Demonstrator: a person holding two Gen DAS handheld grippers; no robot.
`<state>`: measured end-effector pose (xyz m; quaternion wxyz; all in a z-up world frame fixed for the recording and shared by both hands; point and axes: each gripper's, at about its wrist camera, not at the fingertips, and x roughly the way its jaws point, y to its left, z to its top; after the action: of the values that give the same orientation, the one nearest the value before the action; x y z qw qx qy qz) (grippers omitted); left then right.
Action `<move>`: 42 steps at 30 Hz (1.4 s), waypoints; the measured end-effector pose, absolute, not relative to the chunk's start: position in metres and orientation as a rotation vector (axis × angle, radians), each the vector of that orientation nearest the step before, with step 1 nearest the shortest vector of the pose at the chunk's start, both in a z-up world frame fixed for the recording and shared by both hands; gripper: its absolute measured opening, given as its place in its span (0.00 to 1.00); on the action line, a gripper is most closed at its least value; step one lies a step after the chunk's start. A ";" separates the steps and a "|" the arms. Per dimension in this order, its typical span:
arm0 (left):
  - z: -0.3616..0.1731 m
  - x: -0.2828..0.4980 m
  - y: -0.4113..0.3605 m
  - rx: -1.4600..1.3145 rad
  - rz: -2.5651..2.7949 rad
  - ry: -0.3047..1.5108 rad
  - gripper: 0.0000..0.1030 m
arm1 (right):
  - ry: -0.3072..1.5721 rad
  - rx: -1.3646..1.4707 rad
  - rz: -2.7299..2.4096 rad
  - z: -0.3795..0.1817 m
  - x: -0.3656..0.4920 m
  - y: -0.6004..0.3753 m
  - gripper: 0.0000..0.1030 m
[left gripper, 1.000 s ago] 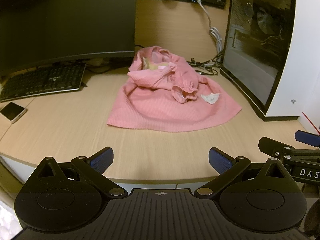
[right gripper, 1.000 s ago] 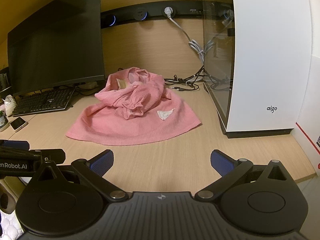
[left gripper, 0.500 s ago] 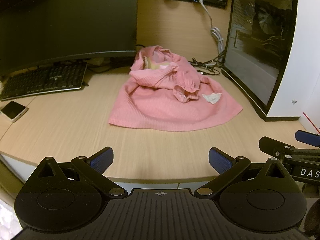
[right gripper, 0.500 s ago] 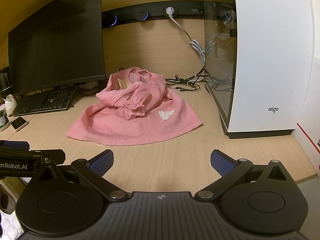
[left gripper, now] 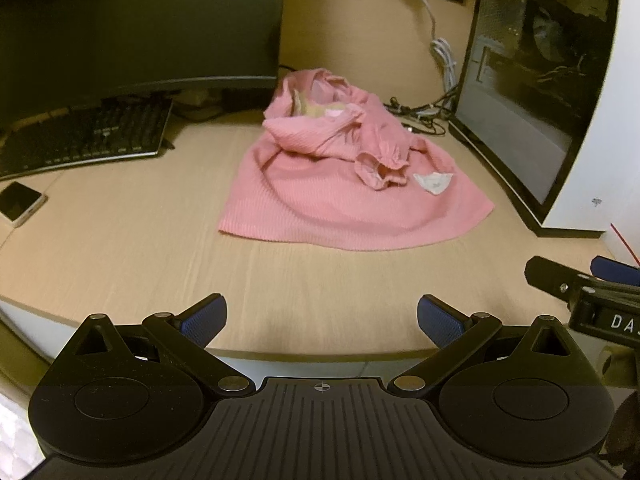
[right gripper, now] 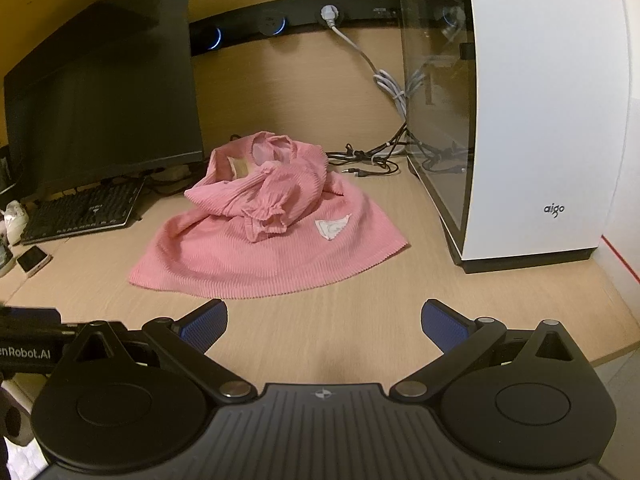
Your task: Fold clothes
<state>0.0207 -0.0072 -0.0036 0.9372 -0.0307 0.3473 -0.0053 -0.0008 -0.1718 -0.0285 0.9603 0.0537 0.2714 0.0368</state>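
A pink ribbed garment [left gripper: 344, 184] lies crumpled on the wooden desk [left gripper: 120, 240], its hem spread toward me and its sleeves and collar bunched at the back. A small white patch [left gripper: 432, 182] shows on its right side. The same garment [right gripper: 264, 232] fills the middle of the right wrist view. My left gripper [left gripper: 320, 318] is open over the desk's front edge, well short of the hem. My right gripper [right gripper: 324, 322] is open too, a little short of the hem, with nothing between its fingers. The right gripper's fingers [left gripper: 576, 280] show at the left view's right edge.
A dark monitor [left gripper: 136, 20] and keyboard [left gripper: 84, 136] stand back left, with a phone [left gripper: 18, 202] near the left edge. A white PC case [right gripper: 520, 112] with a glass side stands on the right. Cables [right gripper: 376, 160] lie behind the garment.
Both grippers have moved forward and slightly up over the desk, so the garment looks nearer. Both stay open and the garment has not moved.
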 end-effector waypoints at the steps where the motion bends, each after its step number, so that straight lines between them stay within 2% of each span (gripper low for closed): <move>1: -0.004 0.026 -0.003 -0.070 -0.021 0.717 1.00 | 0.551 0.114 0.072 -0.029 0.003 -0.170 1.00; 7: -0.003 0.084 0.028 -0.168 -0.178 0.757 1.00 | 0.616 0.206 0.037 -0.036 0.042 -0.166 1.00; 13: -0.002 0.176 0.047 -0.279 -0.346 0.784 1.00 | 0.720 0.323 0.000 -0.043 0.096 -0.170 1.00; 21: -0.040 0.267 0.051 -0.267 -0.406 0.914 1.00 | 0.745 0.340 0.019 -0.046 0.173 -0.165 1.00; 27: -0.051 0.265 0.057 -0.261 -0.414 0.945 1.00 | 0.773 0.375 0.063 -0.055 0.239 -0.159 1.00; 32: -0.050 0.256 0.058 -0.203 -0.438 0.972 1.00 | 0.826 0.566 0.169 -0.079 0.255 -0.176 1.00; 36: -0.047 0.235 0.064 -0.207 -0.416 1.019 1.00 | 0.867 0.652 0.247 -0.082 0.237 -0.185 1.00; 42: -0.045 0.173 0.073 -0.228 -0.497 1.149 1.00 | 0.930 0.556 0.294 -0.077 0.179 -0.175 1.00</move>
<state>0.1731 0.0733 -0.0446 0.8045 -0.1065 0.5363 -0.2321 0.1790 -0.1755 -0.0766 0.8466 0.2635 0.4410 0.1394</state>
